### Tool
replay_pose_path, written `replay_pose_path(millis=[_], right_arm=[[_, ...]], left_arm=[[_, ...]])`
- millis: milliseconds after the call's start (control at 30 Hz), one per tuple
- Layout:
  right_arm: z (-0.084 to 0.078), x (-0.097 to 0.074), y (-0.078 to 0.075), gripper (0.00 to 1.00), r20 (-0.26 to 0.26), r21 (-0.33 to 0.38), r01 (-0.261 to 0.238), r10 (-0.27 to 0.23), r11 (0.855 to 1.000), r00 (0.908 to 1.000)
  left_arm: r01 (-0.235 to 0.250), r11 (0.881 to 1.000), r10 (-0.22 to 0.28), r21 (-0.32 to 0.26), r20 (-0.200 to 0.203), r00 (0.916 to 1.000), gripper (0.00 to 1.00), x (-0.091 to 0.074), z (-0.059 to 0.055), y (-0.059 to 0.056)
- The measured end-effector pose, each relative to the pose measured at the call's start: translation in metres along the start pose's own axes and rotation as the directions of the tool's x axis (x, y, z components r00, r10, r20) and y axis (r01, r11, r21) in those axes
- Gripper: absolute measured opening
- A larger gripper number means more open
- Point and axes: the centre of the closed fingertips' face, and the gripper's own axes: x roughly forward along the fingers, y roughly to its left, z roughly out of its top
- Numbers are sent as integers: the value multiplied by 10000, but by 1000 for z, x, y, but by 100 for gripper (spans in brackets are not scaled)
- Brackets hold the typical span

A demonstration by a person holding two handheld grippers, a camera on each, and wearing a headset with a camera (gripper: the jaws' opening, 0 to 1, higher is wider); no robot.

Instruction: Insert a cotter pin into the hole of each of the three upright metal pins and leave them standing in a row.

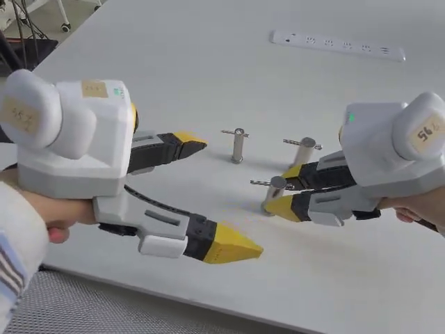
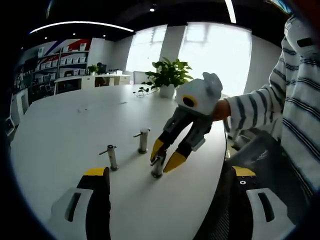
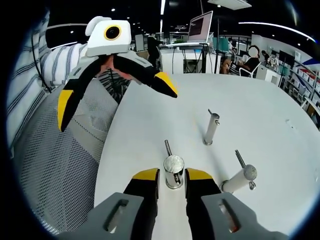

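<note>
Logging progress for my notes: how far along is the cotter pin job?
Done: all three pins appear to carry a cotter pin. In hand: the right hand-held gripper grips the nearest pin. Remaining: it seems out of line with the back-left pin and back-right pin.

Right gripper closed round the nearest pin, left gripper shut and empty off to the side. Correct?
Only the left is wrong: the left gripper is open, jaws spread wide, empty, clear in the head view. The right gripper does close round the nearest pin.
</note>
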Motion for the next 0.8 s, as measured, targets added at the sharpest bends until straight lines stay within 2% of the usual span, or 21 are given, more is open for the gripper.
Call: replay_pose_path(millis=[400, 567, 800], right_arm=[[-2, 5, -1, 10, 1, -14, 14, -14, 10000, 10000], [-2, 5, -1, 9, 84, -111, -1, 2, 9999, 10000], [-3, 3, -1, 8, 224, -248, 280, -274, 9993, 9994]], left_arm=[[-426, 9990, 423, -133, -204, 9989, 99, -6, -13, 3], [-474, 9984, 467, -305, -237, 9986, 99, -6, -17, 1], [-505, 9984, 496, -272, -327, 9982, 99, -7, -18, -1]])
